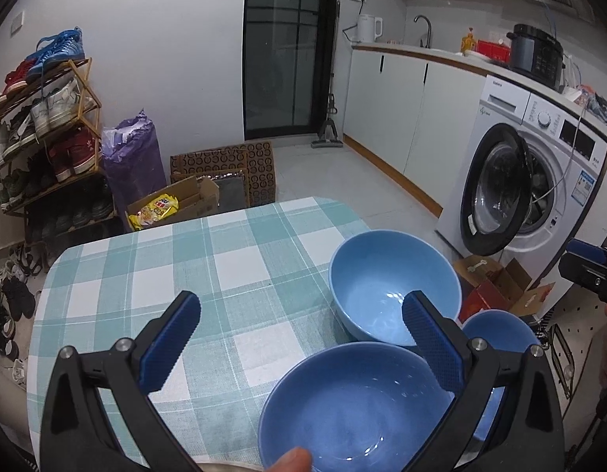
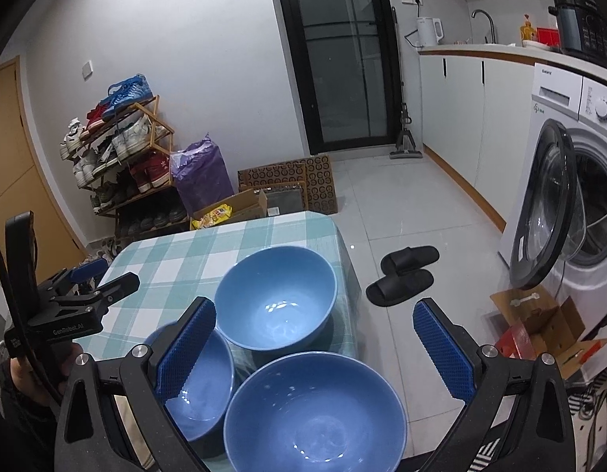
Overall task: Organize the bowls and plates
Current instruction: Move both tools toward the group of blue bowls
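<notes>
Three blue bowls stand upright and empty at the right end of a checked tablecloth [image 1: 154, 275]. The palest bowl [image 1: 393, 287] [image 2: 275, 299] is farthest away. A darker bowl [image 1: 354, 409] [image 2: 201, 385] lies just under my left gripper [image 1: 303, 306], which is open and holds nothing; its right finger hangs over the bowls. Below my right gripper [image 2: 315, 308], also open and holding nothing, sits the third bowl [image 1: 500, 330] [image 2: 315, 413] at the table's right edge. Each gripper shows in the other view: the left gripper [image 2: 110, 275], the right gripper [image 1: 590, 271].
The table's right edge [image 2: 350, 267] drops to a tiled floor with black slippers [image 2: 401, 275]. A washing machine [image 2: 578, 204] stands with its door open, with cardboard boxes [image 2: 539, 326] beside it. A shoe rack [image 1: 47, 137] and boxes [image 1: 224, 173] stand beyond the table.
</notes>
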`<control>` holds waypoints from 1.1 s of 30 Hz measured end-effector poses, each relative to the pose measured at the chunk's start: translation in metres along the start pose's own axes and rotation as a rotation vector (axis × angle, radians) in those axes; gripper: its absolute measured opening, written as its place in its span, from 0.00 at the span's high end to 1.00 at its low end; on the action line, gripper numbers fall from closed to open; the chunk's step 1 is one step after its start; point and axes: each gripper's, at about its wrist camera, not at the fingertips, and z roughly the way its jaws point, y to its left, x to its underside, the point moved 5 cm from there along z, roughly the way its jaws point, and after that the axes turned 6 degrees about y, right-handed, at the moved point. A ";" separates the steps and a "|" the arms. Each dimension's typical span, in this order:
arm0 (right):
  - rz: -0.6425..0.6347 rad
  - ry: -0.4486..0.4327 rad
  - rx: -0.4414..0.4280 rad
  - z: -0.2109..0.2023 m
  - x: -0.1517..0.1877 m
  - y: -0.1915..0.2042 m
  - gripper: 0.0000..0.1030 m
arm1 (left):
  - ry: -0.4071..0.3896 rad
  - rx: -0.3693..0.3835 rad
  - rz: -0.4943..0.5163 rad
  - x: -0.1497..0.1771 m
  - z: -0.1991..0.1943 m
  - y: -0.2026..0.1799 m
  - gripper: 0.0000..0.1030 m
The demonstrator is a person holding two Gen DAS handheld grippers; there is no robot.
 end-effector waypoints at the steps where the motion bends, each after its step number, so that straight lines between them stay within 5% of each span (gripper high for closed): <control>1: 0.003 0.010 -0.001 0.005 0.001 -0.002 0.01 | 0.002 -0.002 0.003 -0.001 0.003 -0.001 0.00; 33: 0.028 0.168 -0.013 0.108 0.000 -0.018 0.01 | 0.154 0.001 0.069 -0.006 0.087 -0.015 0.00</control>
